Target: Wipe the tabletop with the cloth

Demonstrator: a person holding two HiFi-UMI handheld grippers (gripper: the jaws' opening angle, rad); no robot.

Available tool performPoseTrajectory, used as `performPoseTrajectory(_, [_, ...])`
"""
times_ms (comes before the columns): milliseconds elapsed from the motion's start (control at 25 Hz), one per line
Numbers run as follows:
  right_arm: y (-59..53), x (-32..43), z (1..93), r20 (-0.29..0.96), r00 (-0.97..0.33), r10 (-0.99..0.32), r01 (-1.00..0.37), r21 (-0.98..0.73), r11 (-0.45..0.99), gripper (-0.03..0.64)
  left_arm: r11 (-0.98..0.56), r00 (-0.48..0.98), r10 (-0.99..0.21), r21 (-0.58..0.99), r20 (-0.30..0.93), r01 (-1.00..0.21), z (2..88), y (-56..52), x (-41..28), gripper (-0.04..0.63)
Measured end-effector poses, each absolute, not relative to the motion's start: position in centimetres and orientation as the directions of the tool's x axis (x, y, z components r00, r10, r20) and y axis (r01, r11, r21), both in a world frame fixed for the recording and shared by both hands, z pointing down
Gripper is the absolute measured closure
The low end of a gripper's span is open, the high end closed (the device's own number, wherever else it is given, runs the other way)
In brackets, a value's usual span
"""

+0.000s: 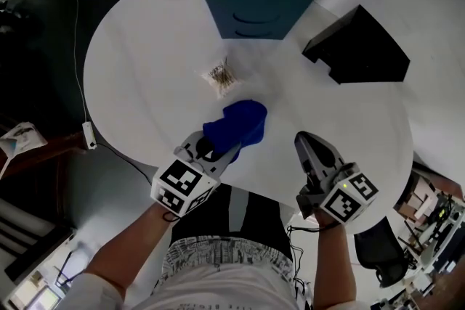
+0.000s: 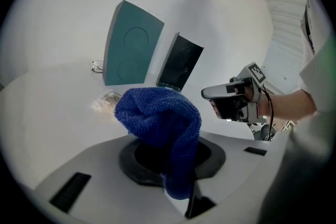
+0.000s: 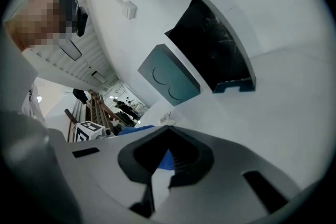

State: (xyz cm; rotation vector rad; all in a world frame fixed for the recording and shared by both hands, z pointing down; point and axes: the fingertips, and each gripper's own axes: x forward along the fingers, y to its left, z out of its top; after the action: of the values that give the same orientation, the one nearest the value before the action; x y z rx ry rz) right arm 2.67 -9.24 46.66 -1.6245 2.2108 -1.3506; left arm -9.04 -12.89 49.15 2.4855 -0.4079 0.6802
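The crumpled blue terry cloth [image 1: 238, 125] is pinched in the left gripper [image 1: 216, 147], whose jaws are closed on a fold of it, near the front edge of the round white worktop [image 1: 138, 76]. It is bunched rather than spread flat, and whether it touches the surface is unclear. The right gripper [image 1: 305, 143] hovers by the front-right edge with its jaws drawn nearly together on nothing. The surface shows no streaks, so I judge the wiping barely begun, most of it left to do, including around the small clear packet [image 1: 221, 76], the teal box [image 1: 256, 7] and the black wedge-shaped stand [image 1: 360, 47].
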Motion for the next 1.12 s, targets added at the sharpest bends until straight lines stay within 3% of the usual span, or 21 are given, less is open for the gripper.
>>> performPoseTrajectory(440, [-11.3, -1.0, 47.7, 0.421, -0.477, -0.772, -0.721, -0.69, 0.069, 0.609, -0.808, 0.76, -0.121, 0.381, 0.638, -0.449, 52.5, -13.4, -13.5, 0.506])
performPoseTrajectory(1120, [-7.1, 5.7, 48.6, 0.423, -0.389, -0.818, -0.71, -0.704, -0.026, 0.609, -0.841, 0.746, 0.019, 0.415, 0.665, -0.348, 53.4, -9.8, -7.2, 0.506])
